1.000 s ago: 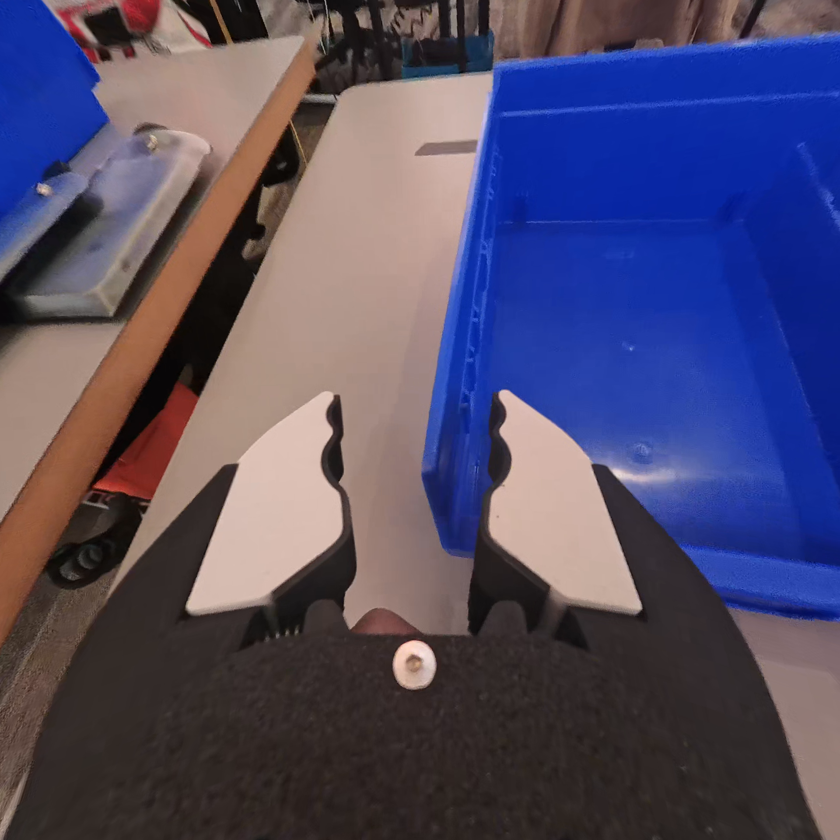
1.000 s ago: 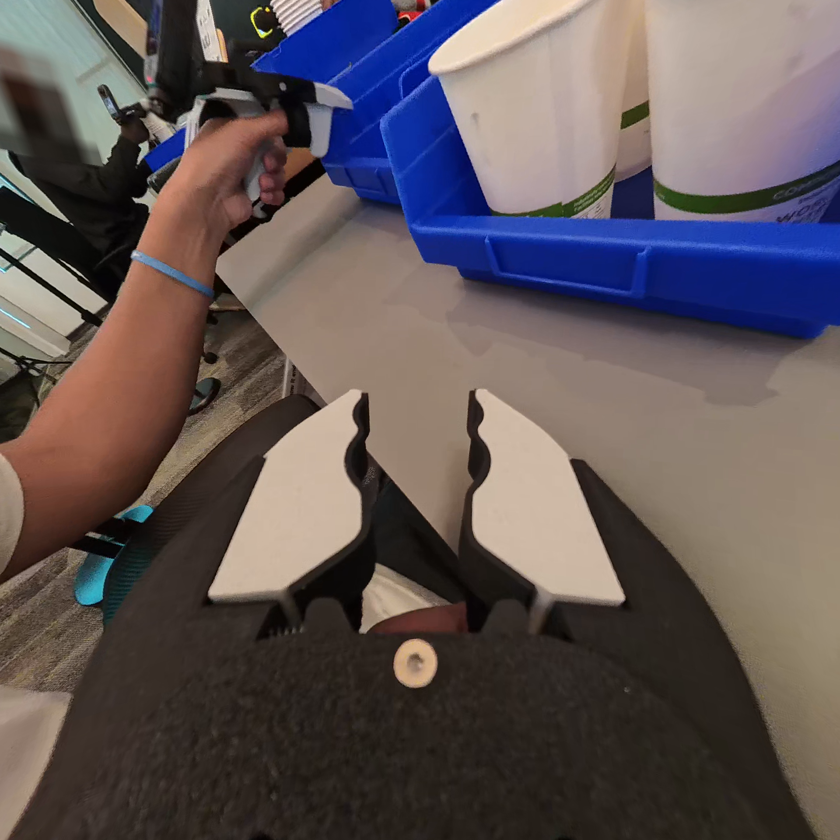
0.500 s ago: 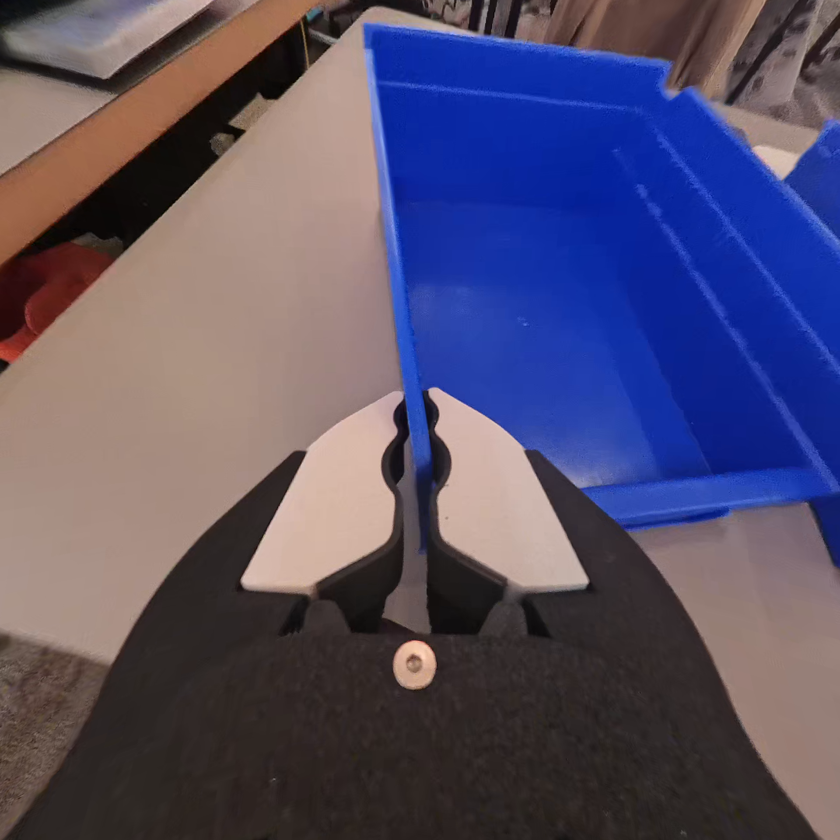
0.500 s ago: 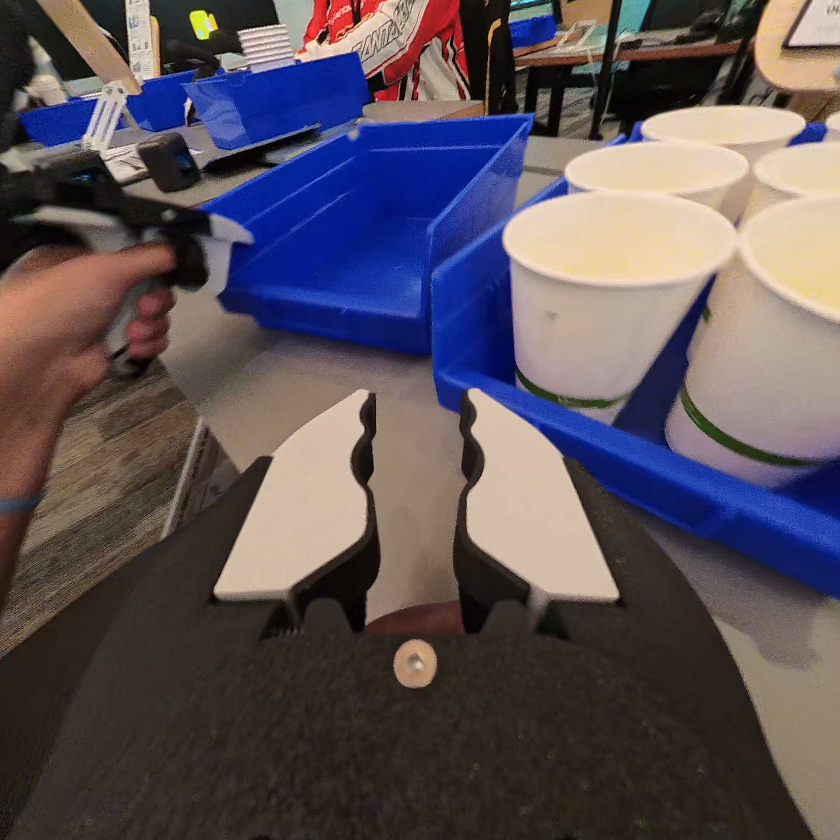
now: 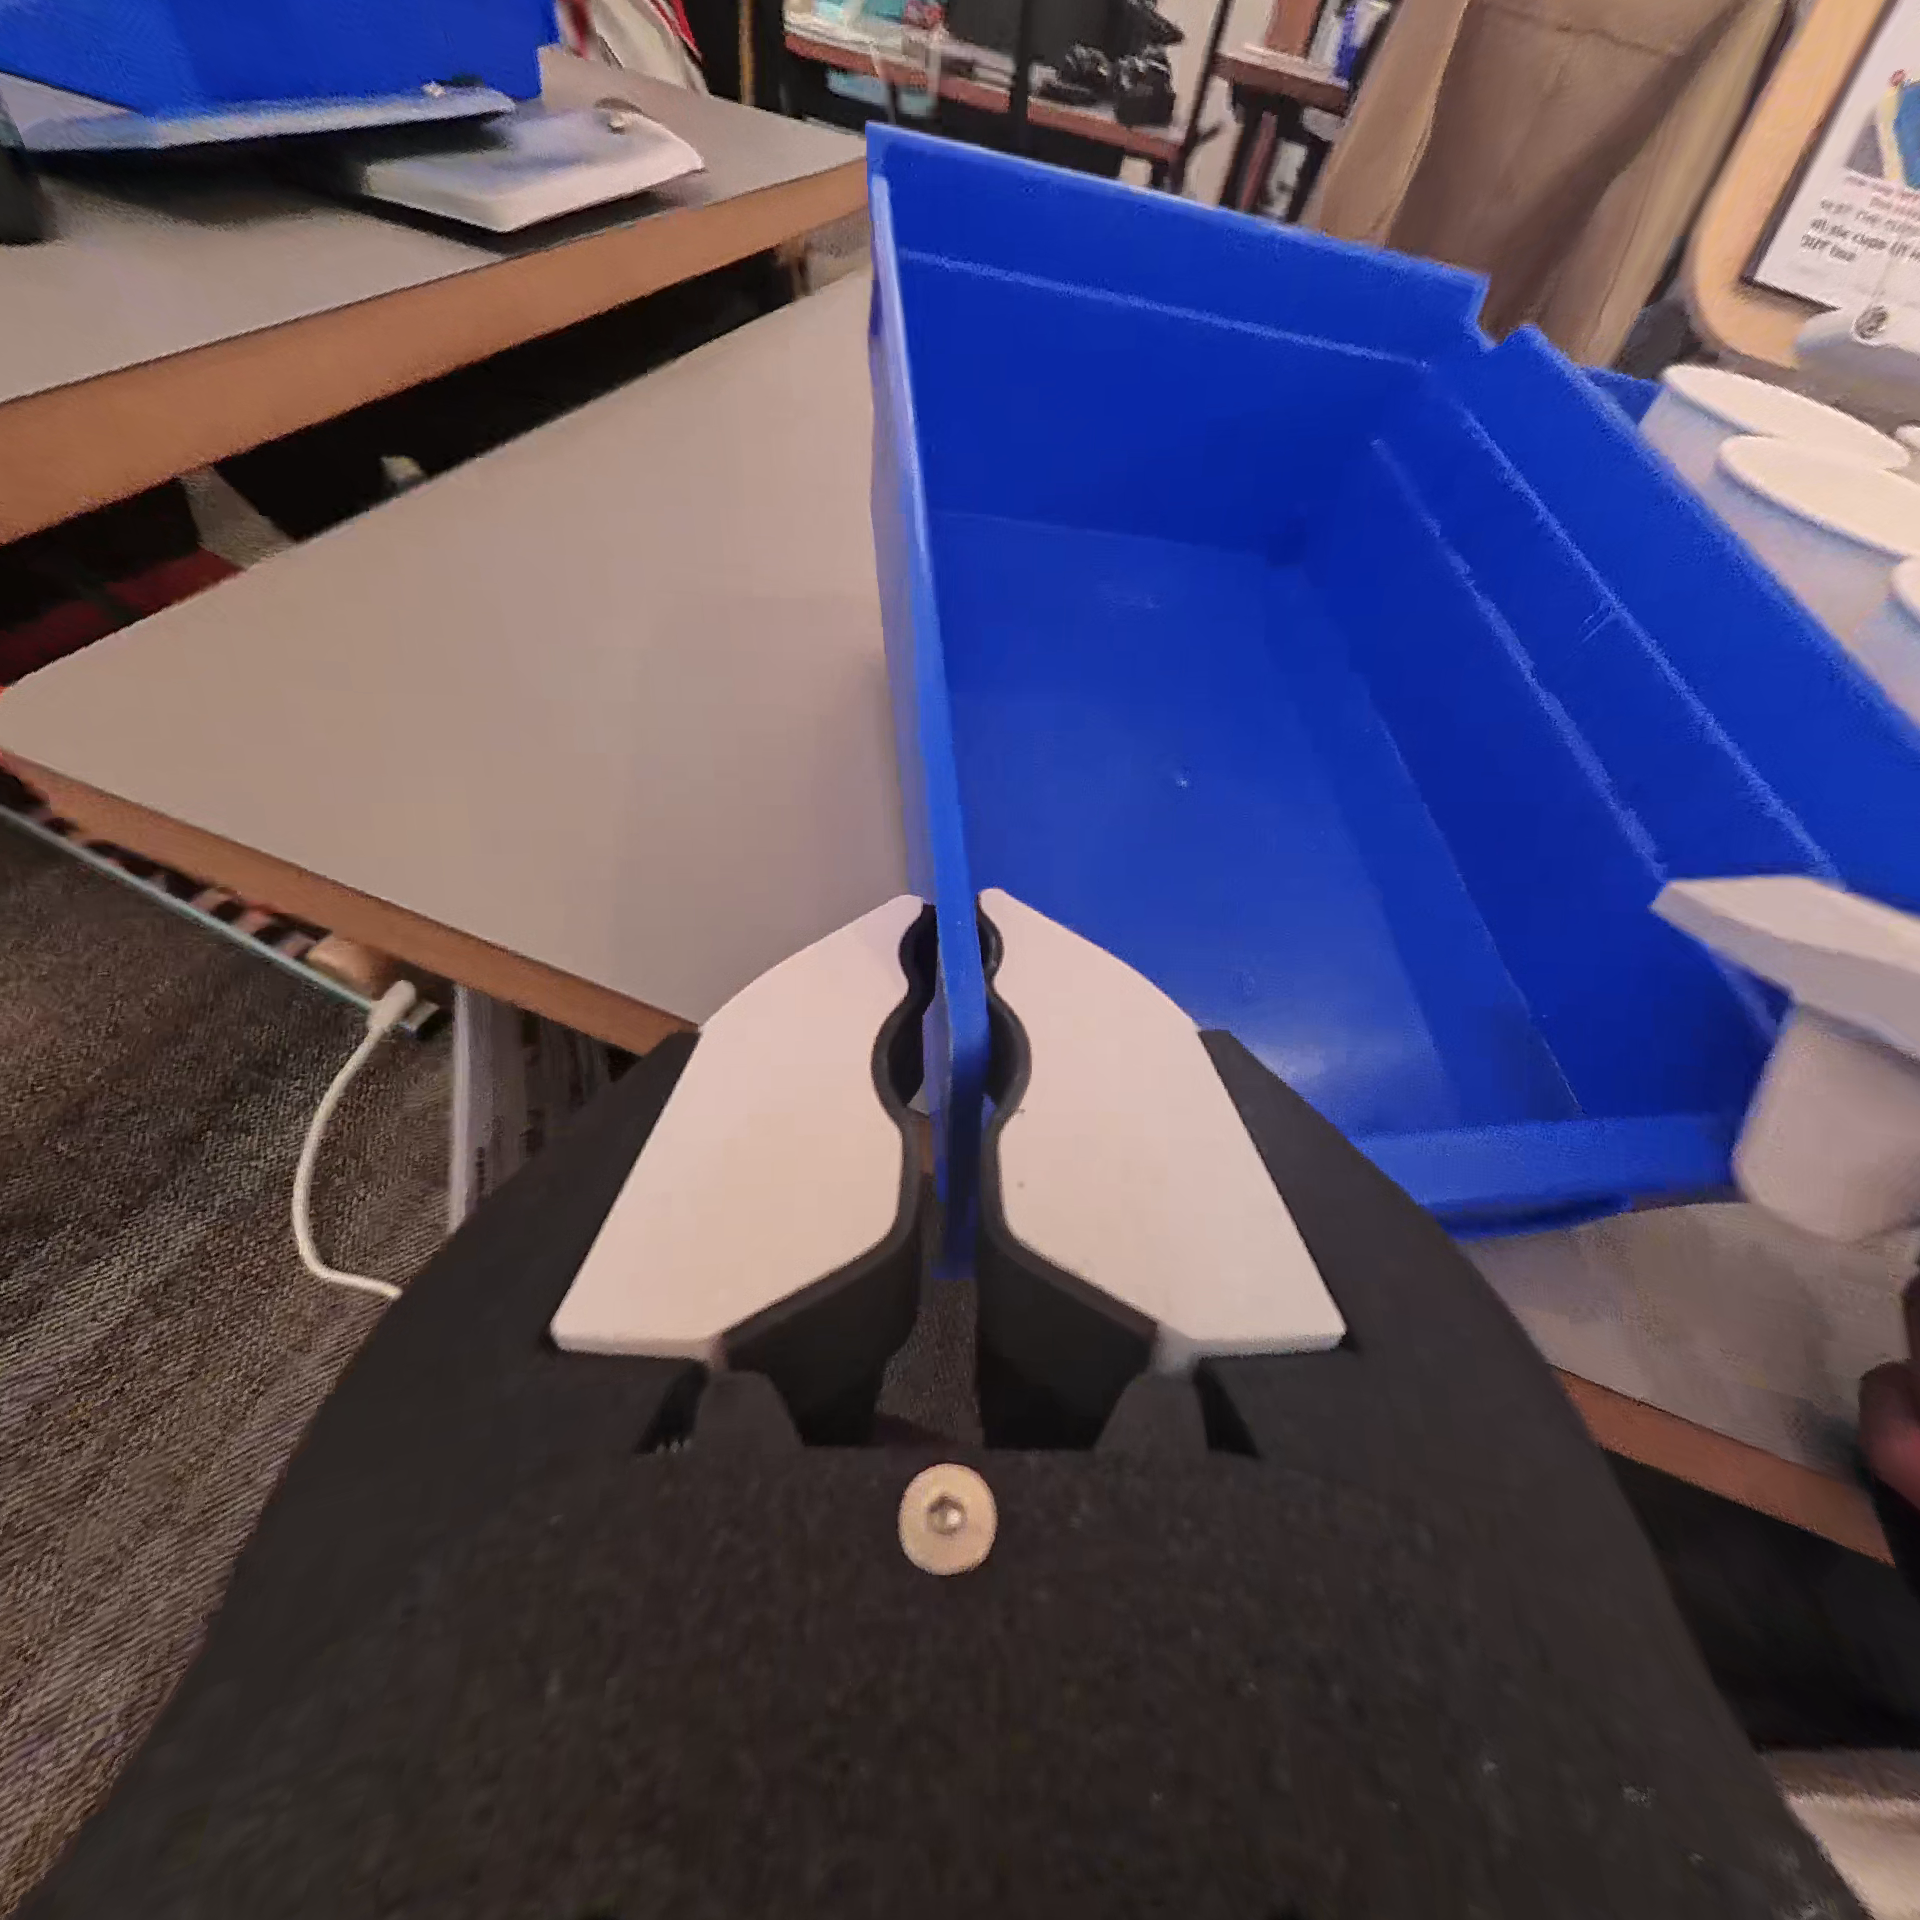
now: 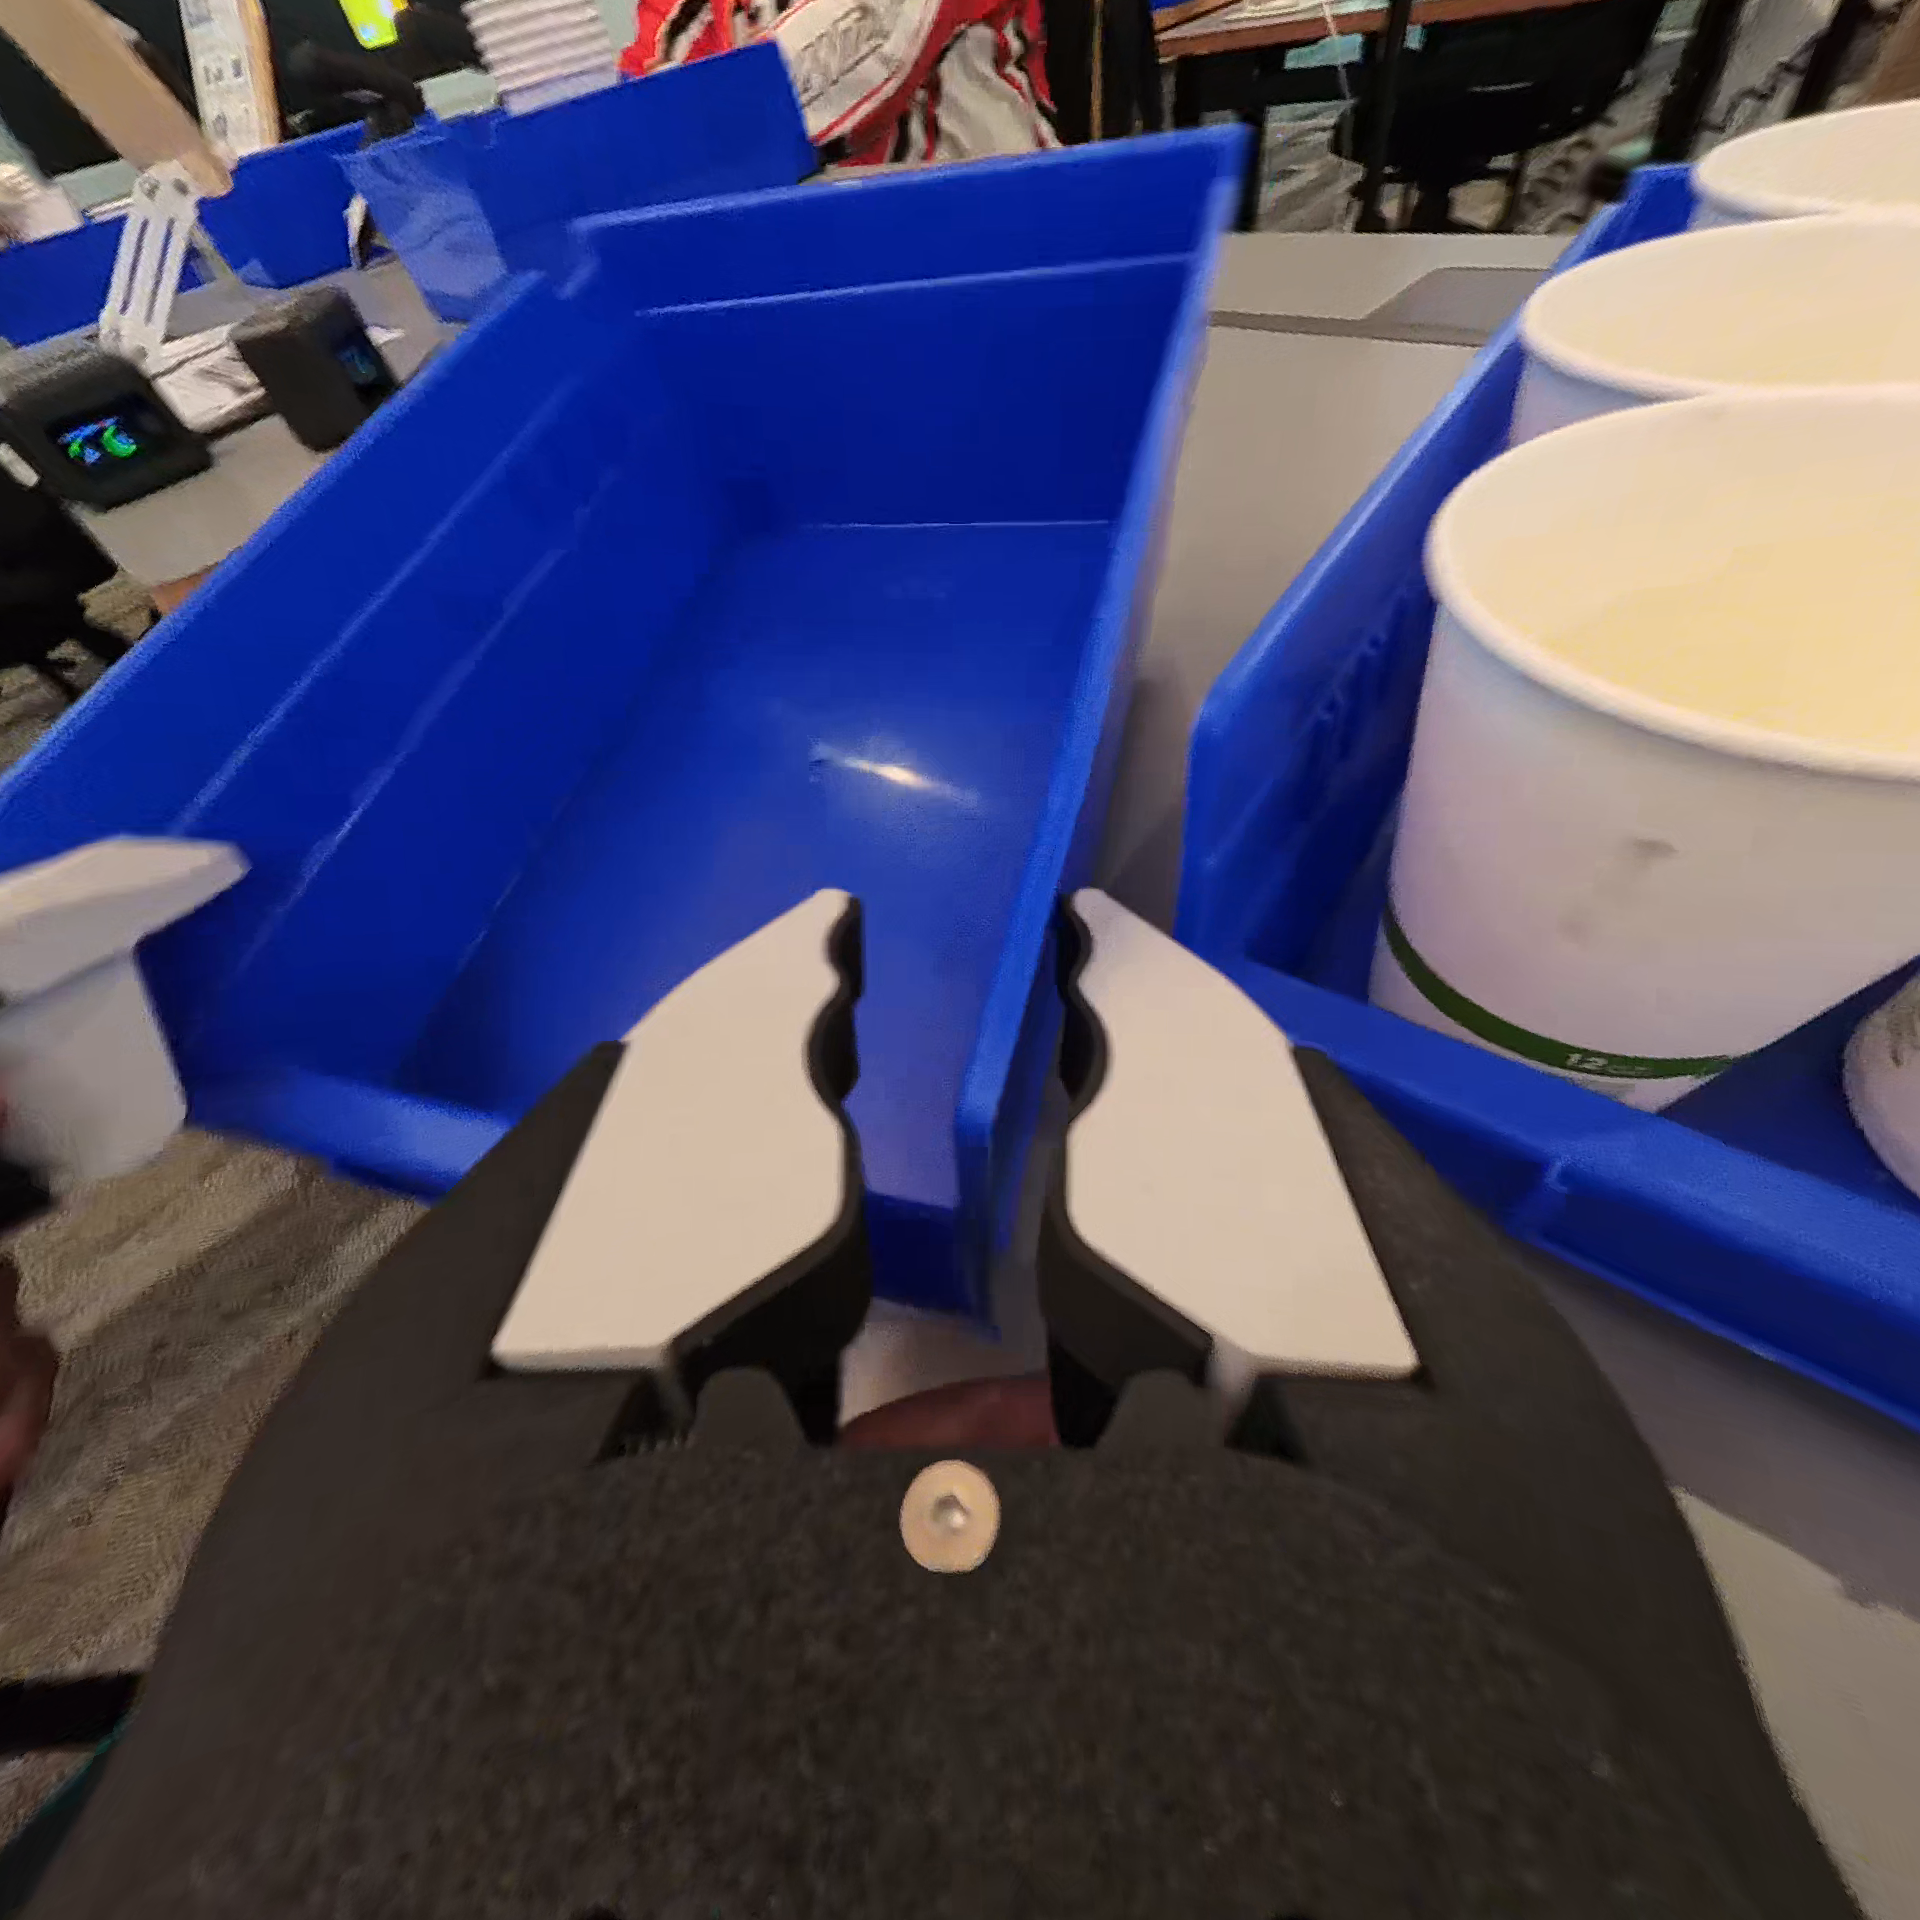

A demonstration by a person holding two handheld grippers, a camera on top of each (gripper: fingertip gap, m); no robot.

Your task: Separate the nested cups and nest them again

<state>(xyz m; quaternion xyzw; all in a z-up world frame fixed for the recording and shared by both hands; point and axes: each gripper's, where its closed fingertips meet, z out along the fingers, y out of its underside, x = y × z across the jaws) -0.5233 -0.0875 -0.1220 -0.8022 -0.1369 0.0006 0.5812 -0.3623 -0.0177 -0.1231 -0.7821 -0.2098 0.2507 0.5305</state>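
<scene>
Clearly, in the left wrist view the left gripper (image 5: 954,1049) has its fingers pressed on the left wall of the empty blue bin (image 5: 1195,810), close to the near corner. The wall stands upright between them and both pads touch it. This bin sits on the grey table (image 5: 540,665), with its near end at the table edge. At the far right, white paper cups (image 5: 1808,488) show behind the bin's right wall. A part of the right gripper (image 5: 1829,1049) shows at the right edge.

In the right wrist view the right gripper (image 6: 961,1049) has its fingers half apart, one on each side of the same bin's (image 6: 727,675) right wall, not yet pressing it. The cups (image 6: 1662,779) stand in a second blue bin (image 6: 1455,1143) just to the right; I cannot tell which are nested.

I think the risk is a one-sided pull: with only the left side held, the bin could turn or slide off the near edge. If the right fingers close badly, they may slip off the thin wall or push the second bin.

Both grippers point forward and a little down, level with the bin's rim.
</scene>
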